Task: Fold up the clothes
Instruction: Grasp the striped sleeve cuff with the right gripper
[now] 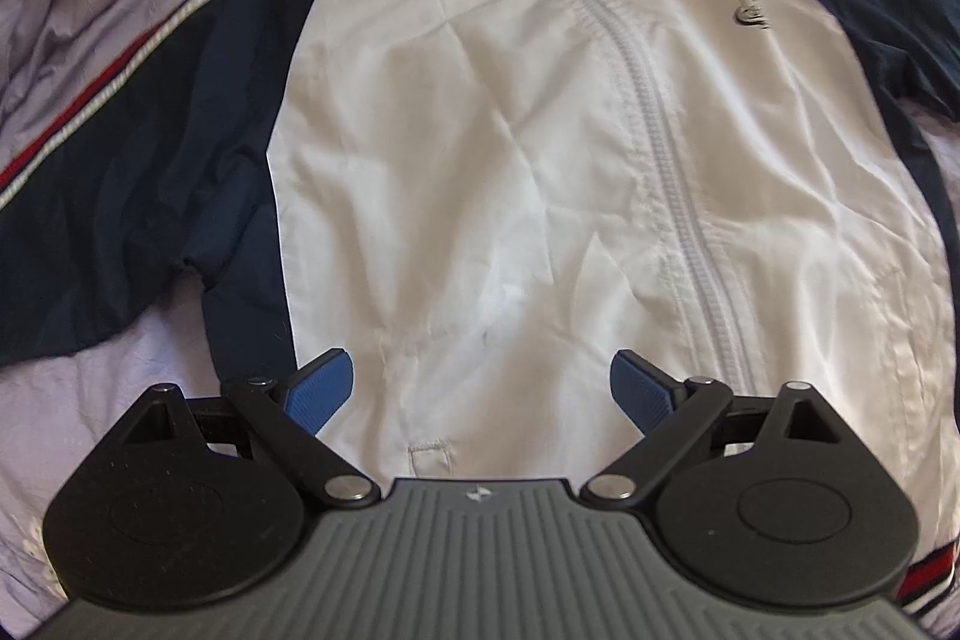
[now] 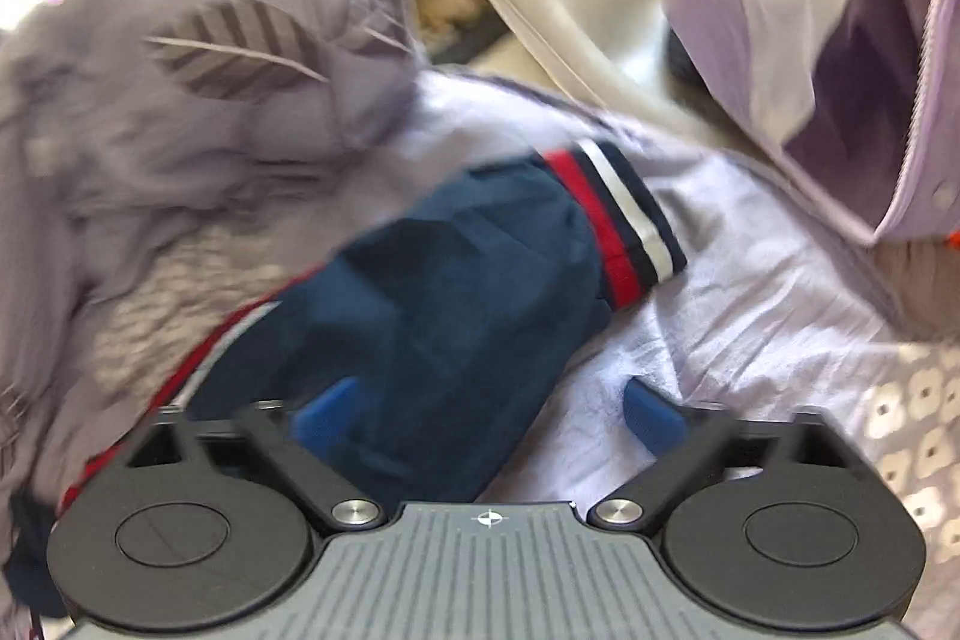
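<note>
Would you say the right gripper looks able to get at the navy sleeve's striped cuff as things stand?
Probably yes. The right gripper is open over the navy sleeve, and the striped cuff lies straight ahead on the lilac bedsheet with nothing covering it. The view is blurred, so the gap is hard to judge.

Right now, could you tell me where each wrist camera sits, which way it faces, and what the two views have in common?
Left wrist: sits on the left hand-held gripper, above the jacket's lower front, facing up the white zipped jacket towards its collar; its open blue-padded fingers show.
Right wrist: sits on the right hand-held gripper, facing along the navy sleeve to its striped cuff; its open fingers show.
Shared: the same jacket, lying on the lilac bedding.
</note>
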Demonstrator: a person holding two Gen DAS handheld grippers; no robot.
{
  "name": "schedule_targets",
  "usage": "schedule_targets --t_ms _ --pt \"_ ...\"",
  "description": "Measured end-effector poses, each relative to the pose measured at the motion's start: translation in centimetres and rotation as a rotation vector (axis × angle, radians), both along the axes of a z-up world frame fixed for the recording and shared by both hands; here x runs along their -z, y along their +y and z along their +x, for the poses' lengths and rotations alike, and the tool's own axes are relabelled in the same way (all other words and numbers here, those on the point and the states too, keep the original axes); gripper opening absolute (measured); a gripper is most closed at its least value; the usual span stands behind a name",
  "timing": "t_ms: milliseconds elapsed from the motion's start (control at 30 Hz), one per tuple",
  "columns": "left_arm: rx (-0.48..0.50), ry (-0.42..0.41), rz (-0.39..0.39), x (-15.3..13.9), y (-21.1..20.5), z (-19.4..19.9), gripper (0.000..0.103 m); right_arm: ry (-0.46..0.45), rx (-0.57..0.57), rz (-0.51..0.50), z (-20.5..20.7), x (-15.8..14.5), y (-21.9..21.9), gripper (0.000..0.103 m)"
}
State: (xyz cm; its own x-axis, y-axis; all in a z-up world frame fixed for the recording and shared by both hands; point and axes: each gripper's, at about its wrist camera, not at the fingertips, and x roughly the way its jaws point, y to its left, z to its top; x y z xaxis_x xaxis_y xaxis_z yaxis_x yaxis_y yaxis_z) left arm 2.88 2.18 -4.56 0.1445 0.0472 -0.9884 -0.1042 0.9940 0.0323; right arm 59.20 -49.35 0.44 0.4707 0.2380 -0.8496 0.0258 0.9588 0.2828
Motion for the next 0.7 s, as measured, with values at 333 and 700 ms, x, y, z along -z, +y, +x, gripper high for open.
schedule_targets --t_ms 333,700 --pt "-0.085 0.013 -0.030 1.5 3.2 -0.6 0.095 -0.399 -0.803 -0.432 -13.3 -4.3 19.5 0.008" --pt "-0.214 -0.018 -0.051 1.1 8.1 -3.8 0.095 -0.543 -1.840 -0.496 -42.6 2.7 36.7 0.051"
